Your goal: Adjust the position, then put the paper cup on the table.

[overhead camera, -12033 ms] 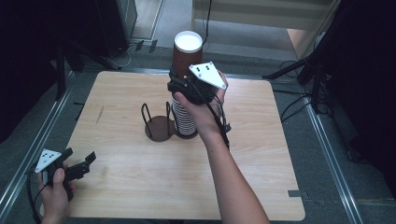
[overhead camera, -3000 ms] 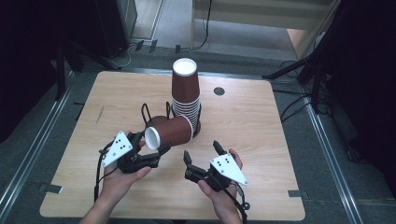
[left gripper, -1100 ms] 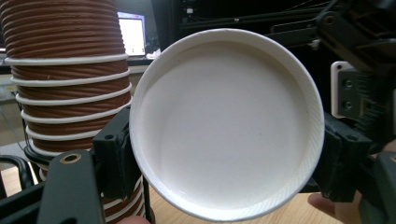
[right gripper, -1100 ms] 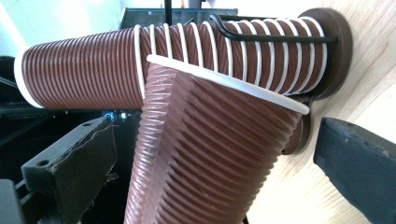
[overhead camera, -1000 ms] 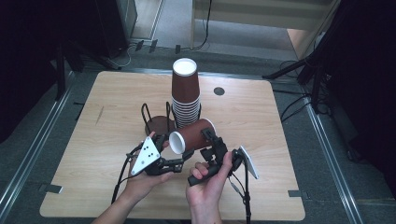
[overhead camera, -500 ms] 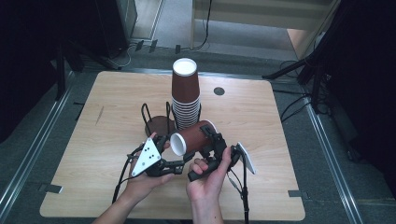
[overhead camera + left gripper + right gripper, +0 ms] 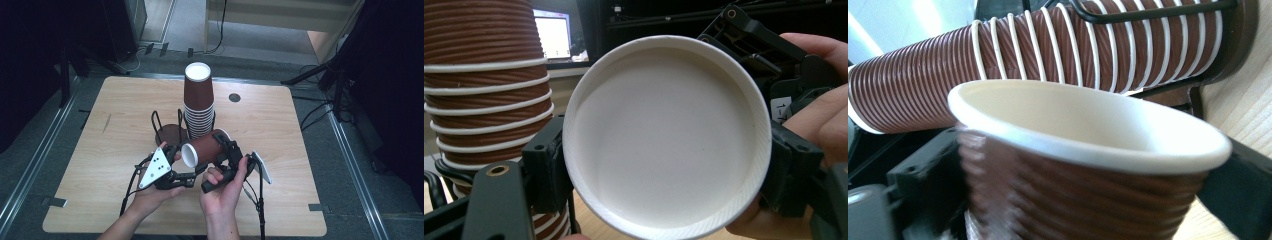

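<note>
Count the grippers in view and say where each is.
2. The left gripper is at the cup's white base; the right gripper is at its rim end, near the stack. None seems hidden.

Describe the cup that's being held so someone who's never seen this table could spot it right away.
On the wooden table, find the tall stack of brown cups near the middle. Just in front of it, the two grippers hold one brown ribbed paper cup. Unlike the upright stacked ones, it lies on its side in the air.
</note>
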The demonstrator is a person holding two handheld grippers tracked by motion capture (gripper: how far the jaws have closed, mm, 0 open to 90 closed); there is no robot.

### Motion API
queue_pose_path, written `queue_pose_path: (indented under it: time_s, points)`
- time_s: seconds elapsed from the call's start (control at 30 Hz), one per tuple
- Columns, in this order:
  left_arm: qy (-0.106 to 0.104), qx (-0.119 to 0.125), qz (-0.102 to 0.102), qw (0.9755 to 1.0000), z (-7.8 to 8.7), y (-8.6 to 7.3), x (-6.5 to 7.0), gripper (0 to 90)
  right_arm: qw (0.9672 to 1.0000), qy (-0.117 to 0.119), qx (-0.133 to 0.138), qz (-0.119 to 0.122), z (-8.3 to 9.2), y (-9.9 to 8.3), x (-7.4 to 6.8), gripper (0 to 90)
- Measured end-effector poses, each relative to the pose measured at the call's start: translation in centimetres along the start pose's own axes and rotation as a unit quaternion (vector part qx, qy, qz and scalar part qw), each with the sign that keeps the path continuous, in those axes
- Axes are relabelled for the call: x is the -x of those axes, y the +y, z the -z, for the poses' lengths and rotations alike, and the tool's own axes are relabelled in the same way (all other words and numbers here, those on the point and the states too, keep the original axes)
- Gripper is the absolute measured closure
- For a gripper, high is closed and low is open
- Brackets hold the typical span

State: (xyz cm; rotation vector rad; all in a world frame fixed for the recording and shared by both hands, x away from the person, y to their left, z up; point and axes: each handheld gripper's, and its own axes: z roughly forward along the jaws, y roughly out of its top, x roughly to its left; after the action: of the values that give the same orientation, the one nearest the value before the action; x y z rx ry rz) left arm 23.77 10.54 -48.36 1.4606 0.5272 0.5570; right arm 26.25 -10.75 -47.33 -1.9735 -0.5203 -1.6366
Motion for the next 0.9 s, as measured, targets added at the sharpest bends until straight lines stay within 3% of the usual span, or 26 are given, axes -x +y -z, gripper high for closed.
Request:
queue_pose_path:
  time_s: [0.13, 0.23, 0.4, 0.53, 0.57, 0.63, 0.9]
  points:
    - [0.002, 0.007, 0.005, 1.0, 0.0, 0.1, 0.1, 21.9, 0.9999, 0.006, -0.004, 0.011, 0.1, 0.0, -0.2, 7.8]
    - [0.005, -0.001, 0.029, 0.9996, 0.1, 0.3, 0.1, 20.6, 0.9998, 0.015, -0.005, 0.016, 0.1, 0.1, -0.3, 8.3]
    - [0.012, -0.007, 0.043, 0.999, 0.6, 0.5, 0.0, 10.8, 0.9989, 0.035, 0.007, 0.029, 0.5, 0.5, -0.5, 8.4]
    - [0.026, -0.011, 0.069, 0.9972, 0.9, 0.6, 0.0, 5.7, 0.9977, 0.051, 0.021, 0.04, 0.9, 1.2, -0.6, 8.6]
    - [0.024, -0.014, 0.074, 0.9968, 1.0, 0.6, 0.0, 0.0, 0.9973, 0.054, 0.024, 0.044, 1.0, 1.3, -0.7, 8.7]
    - [0.032, -0.019, 0.089, 0.9954, 1.3, 0.5, 0.1, 0.0, 0.9961, 0.063, 0.031, 0.053, 1.2, 1.6, -0.8, 8.7]
    - [0.049, -0.04, 0.106, 0.9923, 2.0, -0.1, -0.6, 0.0, 0.9909, 0.071, 0.054, 0.101, 1.7, 2.4, -1.4, 8.9]
